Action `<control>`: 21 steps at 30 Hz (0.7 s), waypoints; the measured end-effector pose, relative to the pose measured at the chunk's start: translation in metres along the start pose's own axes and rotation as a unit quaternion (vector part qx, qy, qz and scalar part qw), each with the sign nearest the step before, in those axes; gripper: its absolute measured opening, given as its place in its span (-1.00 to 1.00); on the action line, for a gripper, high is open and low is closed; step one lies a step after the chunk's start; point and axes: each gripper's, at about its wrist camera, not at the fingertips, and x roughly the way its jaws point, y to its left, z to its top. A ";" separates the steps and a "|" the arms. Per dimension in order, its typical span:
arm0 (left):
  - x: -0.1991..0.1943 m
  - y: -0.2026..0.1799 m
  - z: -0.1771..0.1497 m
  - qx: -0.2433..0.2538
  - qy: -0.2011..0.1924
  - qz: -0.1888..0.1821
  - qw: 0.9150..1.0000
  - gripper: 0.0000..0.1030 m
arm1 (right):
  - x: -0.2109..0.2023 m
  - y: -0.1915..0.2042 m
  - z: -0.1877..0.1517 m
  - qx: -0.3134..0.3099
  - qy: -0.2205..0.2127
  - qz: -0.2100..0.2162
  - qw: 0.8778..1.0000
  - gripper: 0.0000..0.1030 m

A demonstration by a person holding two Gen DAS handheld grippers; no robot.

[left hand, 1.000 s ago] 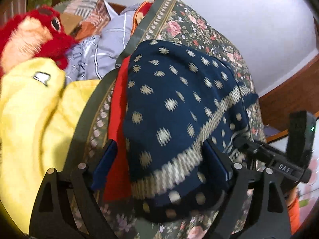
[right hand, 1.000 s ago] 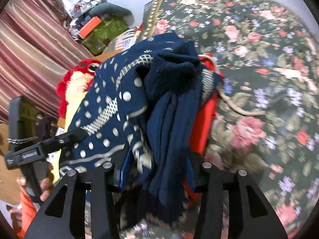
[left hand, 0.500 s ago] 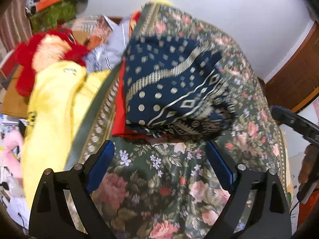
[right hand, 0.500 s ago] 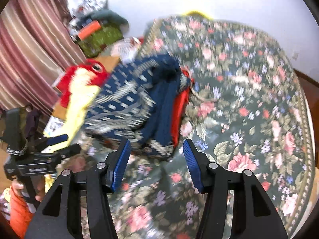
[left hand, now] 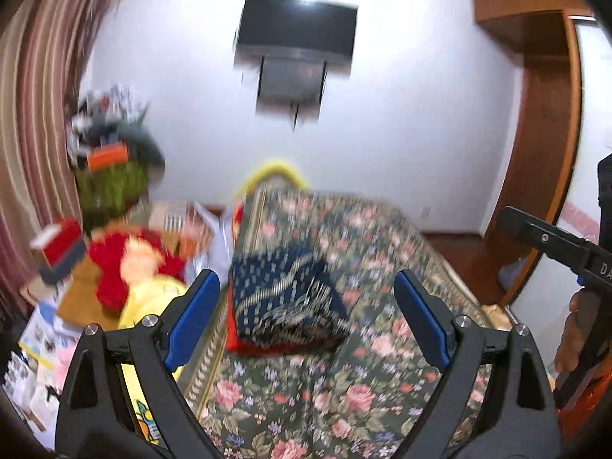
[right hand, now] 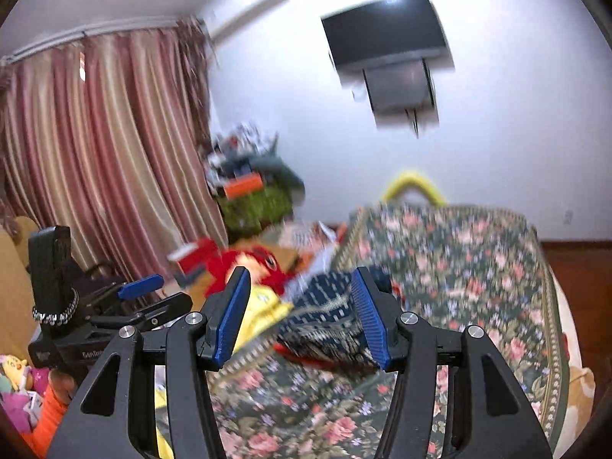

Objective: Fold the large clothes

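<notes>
A folded navy garment with a pale dotted pattern (left hand: 287,298) lies on a red folded piece (left hand: 237,338) on the floral bedspread (left hand: 375,267). It also shows in the right wrist view (right hand: 325,313). My left gripper (left hand: 306,321) is open and empty, held back above the bed in front of the stack. My right gripper (right hand: 302,317) is open and empty, also pulled back from the stack. Both views are blurred.
A yellow cloth (left hand: 153,298) and a red plush toy (left hand: 126,264) lie left of the bed. A cluttered shelf (left hand: 111,164) and striped curtain (right hand: 95,153) stand at left. A wall TV (left hand: 294,42) hangs ahead. A wooden door frame (left hand: 543,153) is at right.
Both grippers let go of the navy garment, opened, and drew back and up from the bed. The folded garment now rests on the red piece.
</notes>
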 end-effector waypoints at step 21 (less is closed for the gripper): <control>-0.104 -0.039 -0.035 0.017 -0.129 0.037 0.991 0.99 | -0.056 0.057 -0.023 -0.051 -0.108 -0.075 0.990 0.99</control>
